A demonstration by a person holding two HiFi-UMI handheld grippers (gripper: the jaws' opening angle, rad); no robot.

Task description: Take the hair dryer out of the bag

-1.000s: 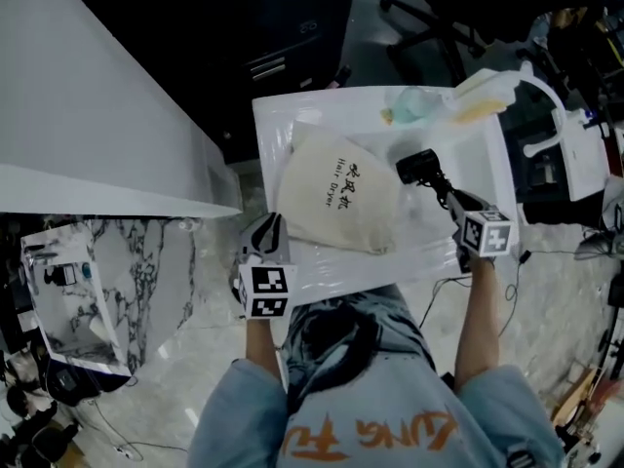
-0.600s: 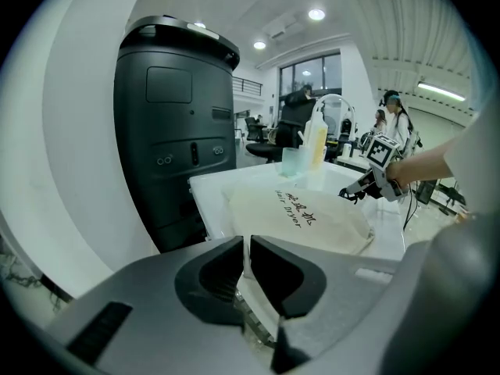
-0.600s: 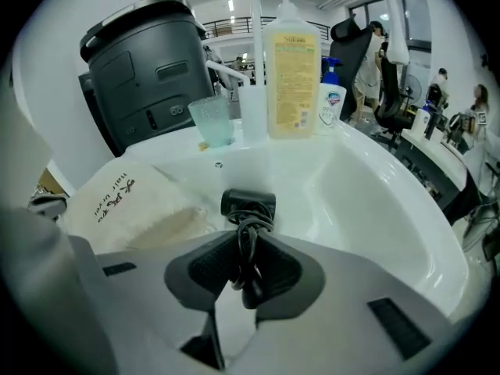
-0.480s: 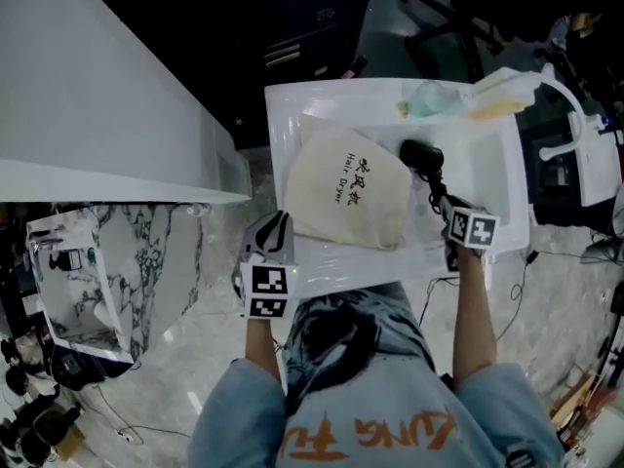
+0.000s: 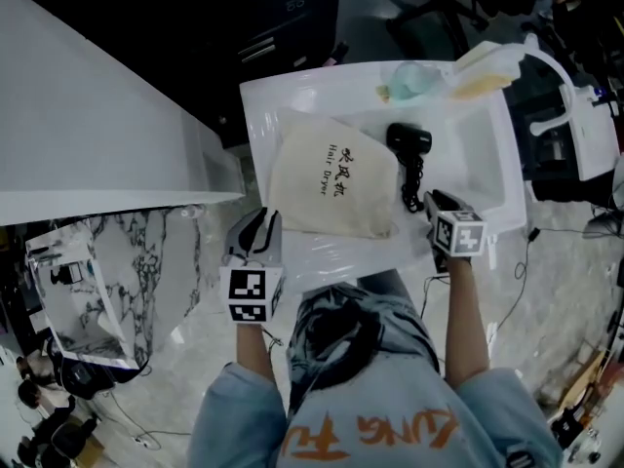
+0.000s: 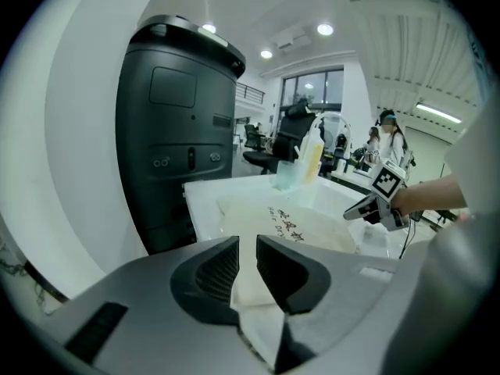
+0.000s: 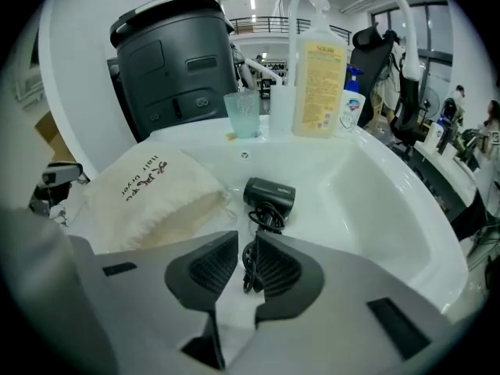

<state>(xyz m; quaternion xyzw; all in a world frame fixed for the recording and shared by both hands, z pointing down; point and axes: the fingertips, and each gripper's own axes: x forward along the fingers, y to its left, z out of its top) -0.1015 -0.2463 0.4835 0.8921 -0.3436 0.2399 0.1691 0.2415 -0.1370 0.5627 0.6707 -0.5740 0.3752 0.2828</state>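
Note:
A cream drawstring bag [image 5: 327, 178] printed "Hair Dryer" lies flat on the white washstand [image 5: 268, 115]. To its right, the black hair dryer [image 5: 408, 141] rests at the rim of the sink, its coiled cord [image 5: 414, 178] trailing toward me. My right gripper [image 5: 431, 203] is shut on that cord [image 7: 251, 266], with the dryer [image 7: 269, 194] just beyond the jaws. At the bag's near left corner, my left gripper [image 5: 255, 234] is opening its jaws [image 6: 248, 244]. The bag's cloth [image 6: 289, 229] still lies between them.
A soap pump bottle [image 7: 320, 76], a clear cup [image 7: 244, 114] and a curved faucet [image 7: 394, 10] stand at the back of the sink basin [image 7: 383, 201]. A tall black bin [image 6: 176, 131] stands behind the washstand's left end. A white counter [image 5: 88, 135] runs along the left.
The right gripper came down and toward me with the hair dryer. The dryer went from hanging above the basin to resting on the sink's rim beside the bag.

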